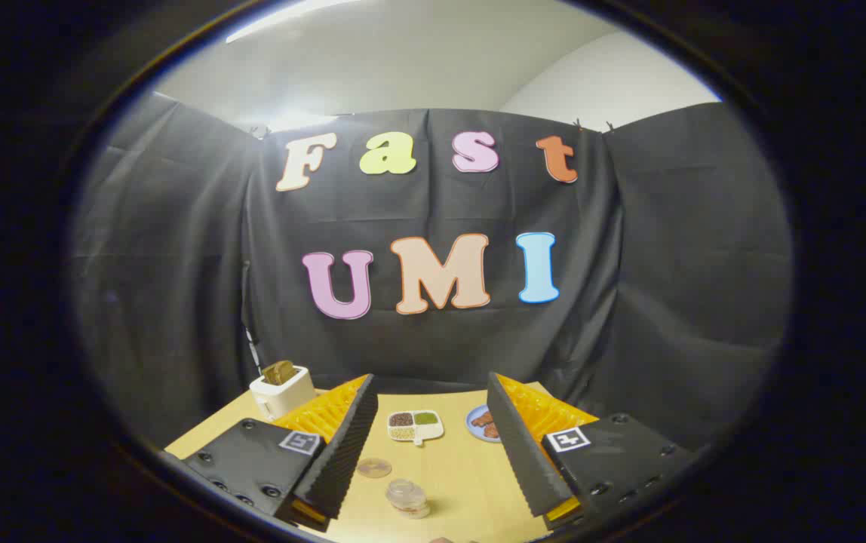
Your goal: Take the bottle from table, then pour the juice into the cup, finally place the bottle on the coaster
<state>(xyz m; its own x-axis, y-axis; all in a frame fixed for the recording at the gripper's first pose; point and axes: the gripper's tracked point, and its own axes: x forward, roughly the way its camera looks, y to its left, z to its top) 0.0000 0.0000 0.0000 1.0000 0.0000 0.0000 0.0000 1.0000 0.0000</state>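
Spread wide and gripping nothing, the tongs (433,452) hang above the desk (463,475), apparently poised to reach down. Between the fingers, just ahead, stands a clear cup (407,498) beside a round coaster (373,467), set close for pouring and setting down. Beyond lie a divided snack dish (415,426), a blue plate (480,424) and a toaster (282,390). No bottle can be made out.
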